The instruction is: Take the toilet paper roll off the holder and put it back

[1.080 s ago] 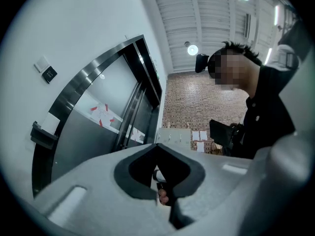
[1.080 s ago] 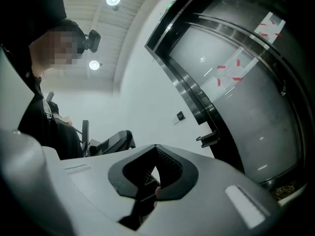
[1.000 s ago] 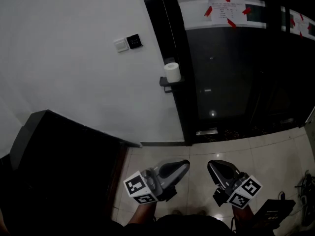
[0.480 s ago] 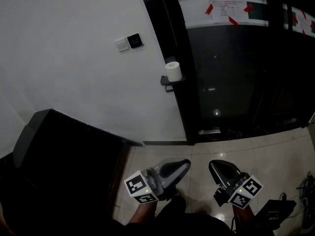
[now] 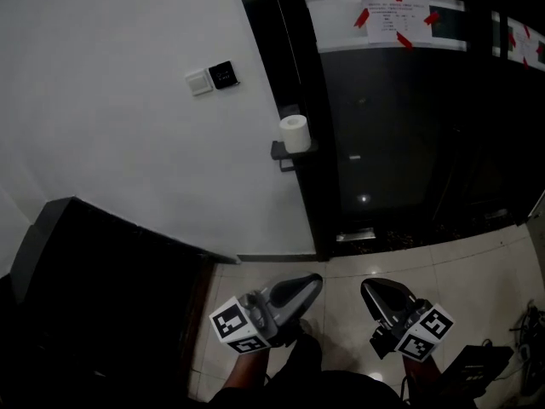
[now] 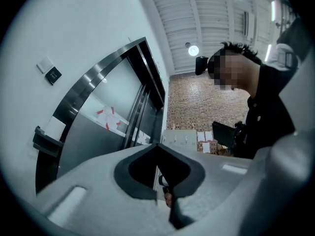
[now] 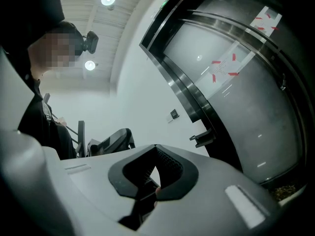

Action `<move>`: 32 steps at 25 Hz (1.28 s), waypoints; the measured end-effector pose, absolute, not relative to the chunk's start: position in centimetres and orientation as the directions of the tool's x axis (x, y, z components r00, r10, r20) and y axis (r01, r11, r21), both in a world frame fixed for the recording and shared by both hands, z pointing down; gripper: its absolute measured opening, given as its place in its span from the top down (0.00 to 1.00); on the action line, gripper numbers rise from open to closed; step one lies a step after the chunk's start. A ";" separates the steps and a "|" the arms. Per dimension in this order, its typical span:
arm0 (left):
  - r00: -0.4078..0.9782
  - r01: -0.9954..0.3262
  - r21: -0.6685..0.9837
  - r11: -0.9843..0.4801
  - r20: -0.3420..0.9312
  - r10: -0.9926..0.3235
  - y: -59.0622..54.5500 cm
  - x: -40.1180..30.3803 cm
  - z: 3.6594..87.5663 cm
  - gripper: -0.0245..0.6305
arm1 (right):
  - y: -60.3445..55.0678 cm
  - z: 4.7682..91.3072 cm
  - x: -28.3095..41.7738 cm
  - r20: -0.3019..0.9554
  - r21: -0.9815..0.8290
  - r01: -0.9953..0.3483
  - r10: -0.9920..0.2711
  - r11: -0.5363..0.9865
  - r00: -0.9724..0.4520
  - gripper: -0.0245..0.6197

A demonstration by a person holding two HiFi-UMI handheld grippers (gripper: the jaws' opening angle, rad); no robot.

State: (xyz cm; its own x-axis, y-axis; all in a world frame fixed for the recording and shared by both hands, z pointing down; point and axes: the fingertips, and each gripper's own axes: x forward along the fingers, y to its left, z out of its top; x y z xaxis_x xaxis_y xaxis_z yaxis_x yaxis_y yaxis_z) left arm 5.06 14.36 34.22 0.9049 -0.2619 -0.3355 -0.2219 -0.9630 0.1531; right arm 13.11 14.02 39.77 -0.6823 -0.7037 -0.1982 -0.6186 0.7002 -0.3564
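Observation:
A white toilet paper roll (image 5: 295, 133) stands upright on a small black holder (image 5: 285, 152) fixed at the wall's edge, beside the dark door. In the left gripper view the roll (image 6: 53, 127) and the holder (image 6: 45, 141) show small at the far left. The right gripper view shows only the holder (image 7: 203, 137), seen from the side. My left gripper (image 5: 317, 279) and right gripper (image 5: 366, 286) hang low over the floor, side by side, far below the roll. Both have their jaws together with nothing between them.
Two wall switch plates (image 5: 211, 78) sit up and left of the holder. A dark glass door (image 5: 400, 126) carries a sheet fixed with red tape (image 5: 392, 15). A black cabinet (image 5: 94, 288) fills the lower left. A dark device (image 5: 481, 365) lies on the tiled floor (image 5: 477, 262).
The head view has shifted a little, so the roll and holder sit slightly lower and further left. Both grippers stay low and shut, almost unmoved. A dark leg now shows between them.

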 end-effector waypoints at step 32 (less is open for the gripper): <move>0.891 -0.161 0.204 -0.966 -0.391 -0.231 -18.9 -3.4 32.7 0.96 | -20.8 36.2 3.9 -0.124 -0.273 -0.697 -0.742 0.663 -0.658 0.96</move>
